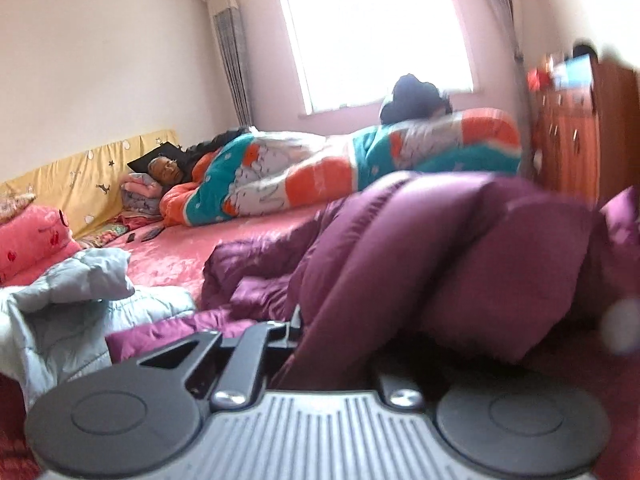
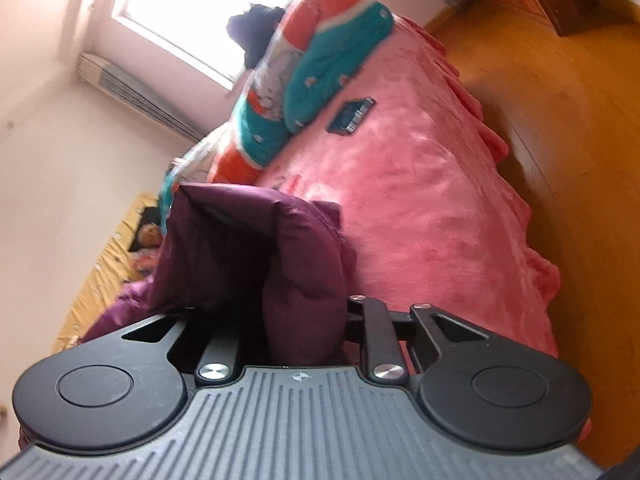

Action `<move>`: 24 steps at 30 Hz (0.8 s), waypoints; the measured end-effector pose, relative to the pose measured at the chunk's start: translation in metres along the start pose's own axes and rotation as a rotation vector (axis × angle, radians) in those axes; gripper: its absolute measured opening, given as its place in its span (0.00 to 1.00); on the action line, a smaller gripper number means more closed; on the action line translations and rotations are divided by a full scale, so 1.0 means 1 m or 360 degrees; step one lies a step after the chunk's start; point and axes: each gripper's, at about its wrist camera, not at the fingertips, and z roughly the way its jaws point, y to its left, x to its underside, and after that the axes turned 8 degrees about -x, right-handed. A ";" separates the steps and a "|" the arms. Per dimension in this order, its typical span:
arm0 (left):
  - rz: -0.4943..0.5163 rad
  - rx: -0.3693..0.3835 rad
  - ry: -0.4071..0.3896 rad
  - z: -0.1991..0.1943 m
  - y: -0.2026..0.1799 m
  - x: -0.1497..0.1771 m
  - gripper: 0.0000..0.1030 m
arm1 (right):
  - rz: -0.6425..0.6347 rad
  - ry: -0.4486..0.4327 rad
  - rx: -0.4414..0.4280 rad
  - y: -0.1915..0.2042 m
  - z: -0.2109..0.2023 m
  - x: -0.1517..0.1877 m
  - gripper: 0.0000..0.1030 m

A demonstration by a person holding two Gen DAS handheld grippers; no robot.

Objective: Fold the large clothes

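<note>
**Both hand-held grippers clamped on the purple coat**

The purple padded coat (image 1: 460,248) lies bunched on the pink bed cover (image 1: 176,256), and each hand-held gripper has a fold of it. In the left wrist view the left hand-held gripper (image 1: 304,344) is closed on the fabric – a thick purple fold rises straight out of its jaws and fills the middle and right of the view, hiding the fingertips. More of the coat trails down onto the bed to the left, just beside a pale grey quilted garment (image 1: 72,304).

In the right wrist view (strongly rolled, the floor at the right) the right hand-held gripper (image 2: 304,336) is likewise shut on the coat (image 2: 256,248) – a puffy fold stands up between its linkage arms, directly ahead of the camera.

Further back on the bed lies a person under an orange, teal and white quilt (image 1: 320,168); a small dark flat object (image 2: 351,115) rests on the cover near it.
</note>
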 end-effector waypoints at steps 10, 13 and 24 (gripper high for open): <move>-0.0423 0.0075 -0.0141 -0.068 0.048 -0.028 0.04 | -0.0039 -0.0096 -0.0241 0.049 -0.056 -0.004 0.16; -0.0492 0.0067 -0.0207 -0.094 0.063 -0.035 0.04 | -0.0099 -0.0110 -0.0304 0.067 -0.078 -0.004 0.16; -0.0621 0.0086 -0.0581 -0.206 0.110 -0.077 0.04 | -0.0366 -0.0328 -0.0524 0.147 -0.155 -0.015 0.16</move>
